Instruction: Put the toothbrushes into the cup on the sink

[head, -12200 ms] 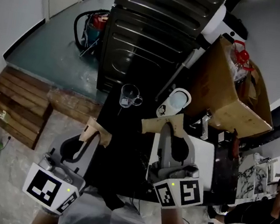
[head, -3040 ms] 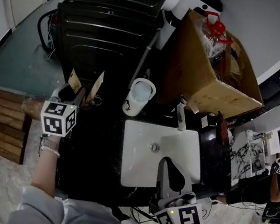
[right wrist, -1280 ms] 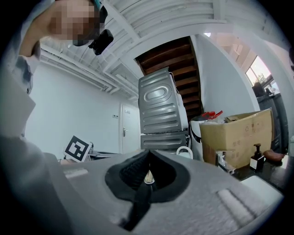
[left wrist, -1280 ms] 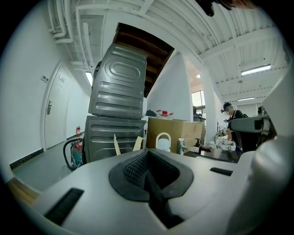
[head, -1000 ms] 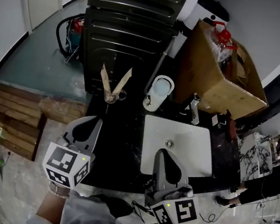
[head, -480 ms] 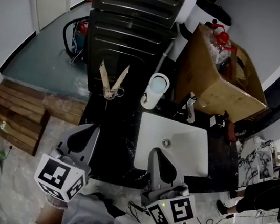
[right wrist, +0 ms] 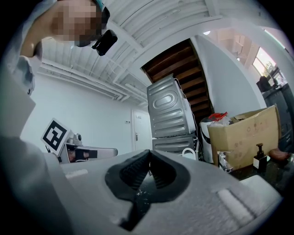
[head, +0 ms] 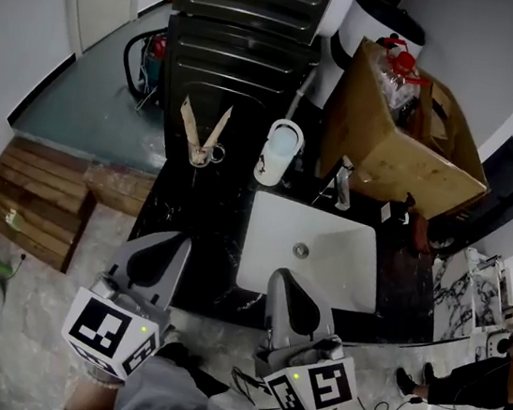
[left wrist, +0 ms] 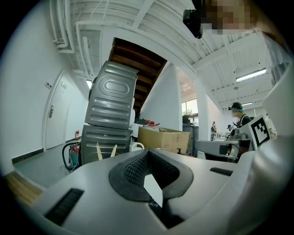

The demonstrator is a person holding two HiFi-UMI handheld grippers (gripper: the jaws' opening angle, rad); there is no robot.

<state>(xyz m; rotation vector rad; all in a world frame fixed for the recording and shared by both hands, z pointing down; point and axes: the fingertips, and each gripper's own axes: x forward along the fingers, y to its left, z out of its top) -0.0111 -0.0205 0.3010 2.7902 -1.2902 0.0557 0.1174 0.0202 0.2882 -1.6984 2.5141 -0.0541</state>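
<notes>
Two toothbrushes (head: pixel 192 124) stand in the glass cup (head: pixel 201 155), splayed apart in a V with their heads up. The cup sits at the back of the black worktop (head: pixel 200 215), left of the white sink (head: pixel 340 282) and just in front of the dark ribbed machine (head: pixel 251 42). A white mug (head: pixel 278 151) stands to the cup's right, near the tap (head: pixel 343 185), and a cardboard box (head: pixel 406 149) sits behind the sink. The left gripper (head: pixel 174 241) is held over the worktop's front edge, well apart from the cup, its jaws pressed together with nothing between them. The right gripper (head: pixel 282 275) is at the sink's front rim, jaws likewise pressed together and empty. Both point level toward the back wall.
</notes>
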